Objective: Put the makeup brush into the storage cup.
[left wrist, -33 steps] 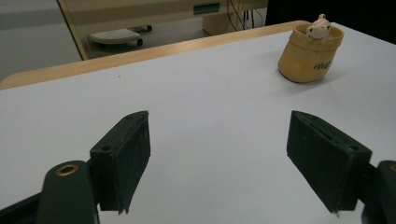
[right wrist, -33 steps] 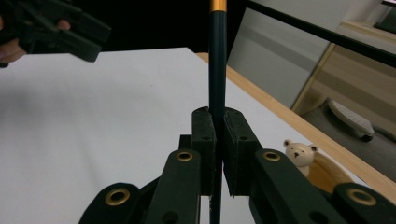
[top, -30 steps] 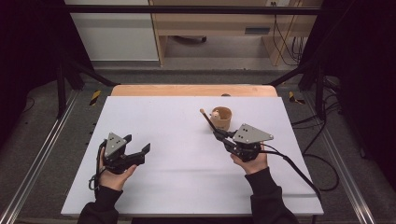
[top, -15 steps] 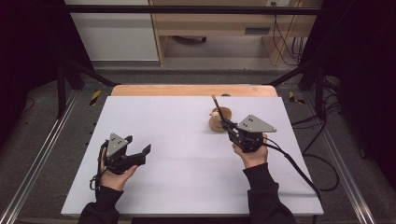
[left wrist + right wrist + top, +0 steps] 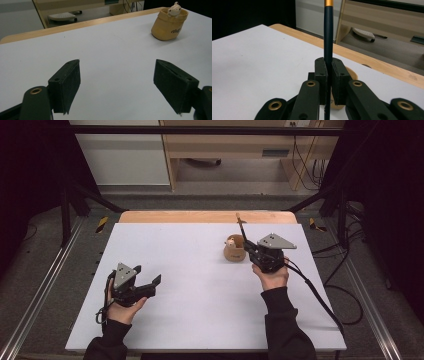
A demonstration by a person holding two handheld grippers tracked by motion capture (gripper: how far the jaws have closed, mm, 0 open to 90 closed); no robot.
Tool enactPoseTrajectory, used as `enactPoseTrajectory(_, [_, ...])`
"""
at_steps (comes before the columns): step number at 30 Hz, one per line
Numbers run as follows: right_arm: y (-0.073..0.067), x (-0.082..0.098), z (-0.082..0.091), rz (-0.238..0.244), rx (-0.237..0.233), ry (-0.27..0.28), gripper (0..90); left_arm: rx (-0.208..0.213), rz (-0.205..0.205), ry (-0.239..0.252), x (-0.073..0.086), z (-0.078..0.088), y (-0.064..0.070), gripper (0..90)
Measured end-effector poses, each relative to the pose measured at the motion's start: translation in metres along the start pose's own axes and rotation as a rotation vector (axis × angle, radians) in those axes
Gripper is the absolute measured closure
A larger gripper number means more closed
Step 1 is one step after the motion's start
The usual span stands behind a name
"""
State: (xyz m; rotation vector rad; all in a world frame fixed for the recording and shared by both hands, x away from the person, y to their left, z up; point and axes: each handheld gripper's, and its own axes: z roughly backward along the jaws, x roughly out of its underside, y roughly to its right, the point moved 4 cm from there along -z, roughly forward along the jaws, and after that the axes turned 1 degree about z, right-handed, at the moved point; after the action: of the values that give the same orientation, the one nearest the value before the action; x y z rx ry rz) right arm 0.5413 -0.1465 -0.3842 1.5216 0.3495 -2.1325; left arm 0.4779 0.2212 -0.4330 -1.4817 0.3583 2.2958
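While my right gripper (image 5: 329, 82) is clamped on the dark pen (image 5: 328, 37) held upright just beside the tan cup (image 5: 233, 248) near the table's (image 5: 200, 320) far right edge, and my left gripper (image 5: 117, 86) rests wide open and empty near the left edge, I judge I'm mid-carry, and next must tip the pen's lower end over the rim and lower it in.

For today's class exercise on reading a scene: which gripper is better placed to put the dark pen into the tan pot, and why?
The right gripper. It is shut on the pen, held upright right beside the pot. The left gripper is open, holds nothing, and sits well away from the pot.
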Motion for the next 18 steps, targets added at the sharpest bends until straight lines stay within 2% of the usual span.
enactPoseTrajectory(12, [0.023, 0.000, -0.023, -0.055, 0.068, -0.007, 84.3, 0.000, 0.002, 0.000, 0.001, 0.000, -0.001, 21.2])
enactPoseTrajectory(18, [0.029, 0.000, -0.035, -0.081, 0.085, -0.003, 84.3, 0.000, -0.001, -0.002, 0.001, 0.000, -0.001, 21.1])
